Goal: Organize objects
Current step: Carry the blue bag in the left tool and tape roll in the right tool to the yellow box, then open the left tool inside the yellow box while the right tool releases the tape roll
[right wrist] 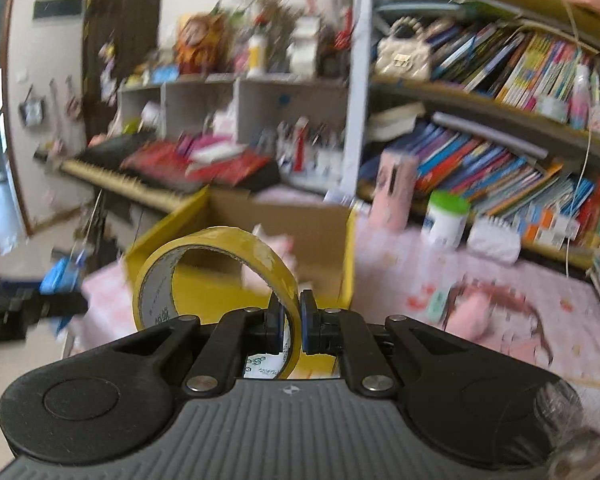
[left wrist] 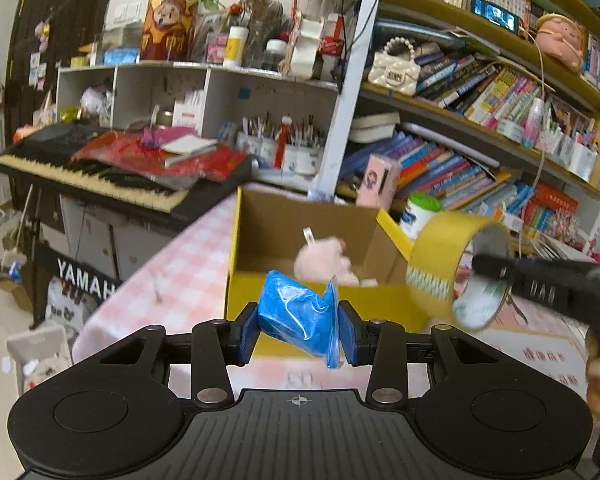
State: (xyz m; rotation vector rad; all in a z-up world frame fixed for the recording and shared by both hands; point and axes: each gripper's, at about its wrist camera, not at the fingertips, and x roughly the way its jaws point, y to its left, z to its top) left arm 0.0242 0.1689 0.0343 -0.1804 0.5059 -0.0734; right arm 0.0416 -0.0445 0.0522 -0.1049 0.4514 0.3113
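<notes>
My left gripper is shut on a blue plastic-wrapped packet, held just in front of a yellow cardboard box. A pink plush toy lies inside that box. My right gripper is shut on the wall of a yellow tape roll, which stands upright before the box. In the left wrist view the tape roll hangs at the box's right corner, with the right gripper's black body reaching in from the right. The blue packet shows blurred at the left of the right wrist view.
The box stands on a table with a pink checked cloth. A keyboard sits to the left, crowded bookshelves behind. A white green-lidded jar, a pink carton and pink things lie on the table at right.
</notes>
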